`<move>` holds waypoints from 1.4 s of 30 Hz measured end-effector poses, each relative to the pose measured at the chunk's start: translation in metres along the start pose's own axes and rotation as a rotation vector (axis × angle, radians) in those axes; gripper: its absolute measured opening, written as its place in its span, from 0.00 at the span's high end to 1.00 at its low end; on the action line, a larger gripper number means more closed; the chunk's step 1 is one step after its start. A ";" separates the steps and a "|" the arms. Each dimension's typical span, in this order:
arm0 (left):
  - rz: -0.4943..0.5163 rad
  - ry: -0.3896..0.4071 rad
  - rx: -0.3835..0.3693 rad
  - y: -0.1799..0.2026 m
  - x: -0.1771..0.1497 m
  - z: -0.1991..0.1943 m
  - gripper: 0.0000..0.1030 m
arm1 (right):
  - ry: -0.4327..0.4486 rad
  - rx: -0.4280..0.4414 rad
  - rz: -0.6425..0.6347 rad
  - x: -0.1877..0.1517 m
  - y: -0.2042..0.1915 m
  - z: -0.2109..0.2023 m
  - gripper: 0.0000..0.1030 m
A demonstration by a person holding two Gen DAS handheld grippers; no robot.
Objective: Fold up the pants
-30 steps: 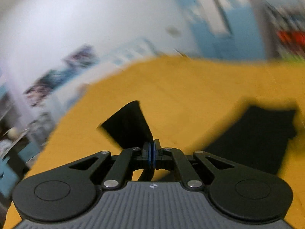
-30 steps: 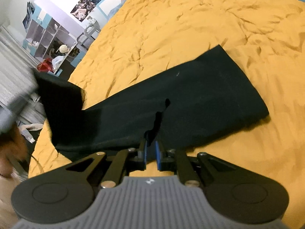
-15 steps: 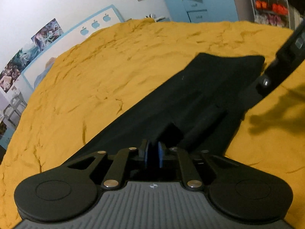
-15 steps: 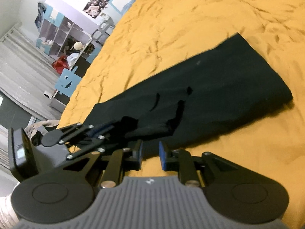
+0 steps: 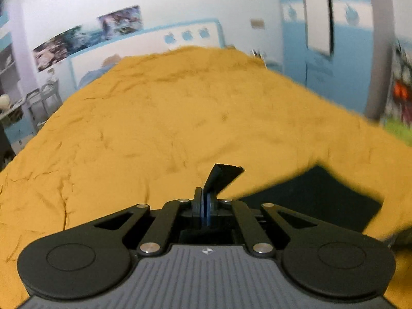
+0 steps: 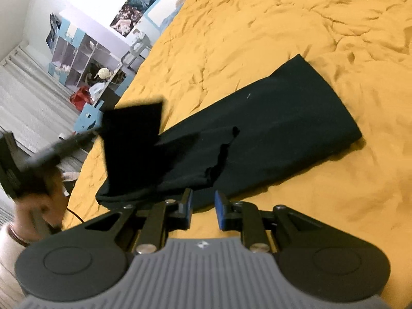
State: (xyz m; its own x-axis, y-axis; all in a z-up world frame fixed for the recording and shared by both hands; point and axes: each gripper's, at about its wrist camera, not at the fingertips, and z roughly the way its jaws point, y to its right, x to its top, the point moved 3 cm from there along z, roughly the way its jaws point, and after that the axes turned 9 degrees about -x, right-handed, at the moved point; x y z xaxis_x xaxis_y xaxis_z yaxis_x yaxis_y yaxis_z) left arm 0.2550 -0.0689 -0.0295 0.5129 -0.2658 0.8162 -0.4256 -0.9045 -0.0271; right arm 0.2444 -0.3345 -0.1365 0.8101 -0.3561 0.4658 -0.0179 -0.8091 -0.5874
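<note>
Black pants (image 6: 270, 134) lie folded lengthwise on the yellow bedspread (image 6: 283, 25). My left gripper (image 5: 205, 206) is shut on a corner of the pants (image 5: 224, 176), which sticks up between its fingers. In the right wrist view the left gripper (image 6: 46, 154) holds that end (image 6: 134, 134) lifted off the bed at the left, blurred. My right gripper (image 6: 202, 206) is open and empty, just short of the pants' near edge. More of the pants (image 5: 322, 200) shows at the lower right of the left wrist view.
The bedspread (image 5: 154, 128) fills most of both views. A shelf unit (image 6: 85, 59) and clutter stand beyond the bed's left edge. A white headboard (image 5: 154, 41) and a blue wardrobe (image 5: 322, 38) stand behind the bed.
My left gripper has lifted its end of the pants up off the bed. My right gripper has opened wider and let go of the cloth.
</note>
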 end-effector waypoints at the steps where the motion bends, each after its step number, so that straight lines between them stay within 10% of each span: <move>1: -0.014 0.021 -0.005 0.003 0.006 -0.005 0.99 | 0.002 0.004 0.002 0.000 0.001 -0.001 0.85; 12: -0.028 -0.142 -0.045 0.048 -0.052 0.058 0.99 | 0.008 0.006 0.018 -0.006 0.010 -0.008 0.85; 19: 0.034 0.026 -0.012 0.060 -0.025 0.022 0.99 | 0.011 0.008 0.029 -0.007 0.012 -0.008 0.85; 26: 0.127 -0.121 -0.054 0.090 -0.075 0.058 0.99 | 0.008 0.007 0.027 -0.008 0.011 -0.006 0.85; 32: 0.149 -0.013 -0.069 0.090 -0.055 0.037 0.99 | 0.014 -0.004 0.031 -0.006 0.012 -0.007 0.85; 36: 0.294 -0.153 -0.114 0.113 -0.079 0.061 0.99 | 0.009 -0.006 0.024 -0.009 0.008 -0.005 0.85; 42: 0.223 -0.213 -0.170 0.106 -0.081 0.064 0.80 | 0.012 -0.014 0.028 -0.007 0.008 -0.006 0.85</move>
State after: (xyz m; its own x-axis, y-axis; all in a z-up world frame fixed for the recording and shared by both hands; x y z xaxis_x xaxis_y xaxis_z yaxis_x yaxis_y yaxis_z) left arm 0.2154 -0.1645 -0.1355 0.5296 -0.5303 0.6621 -0.6533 -0.7528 -0.0805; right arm 0.2350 -0.3417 -0.1407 0.8023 -0.3838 0.4572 -0.0482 -0.8051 -0.5912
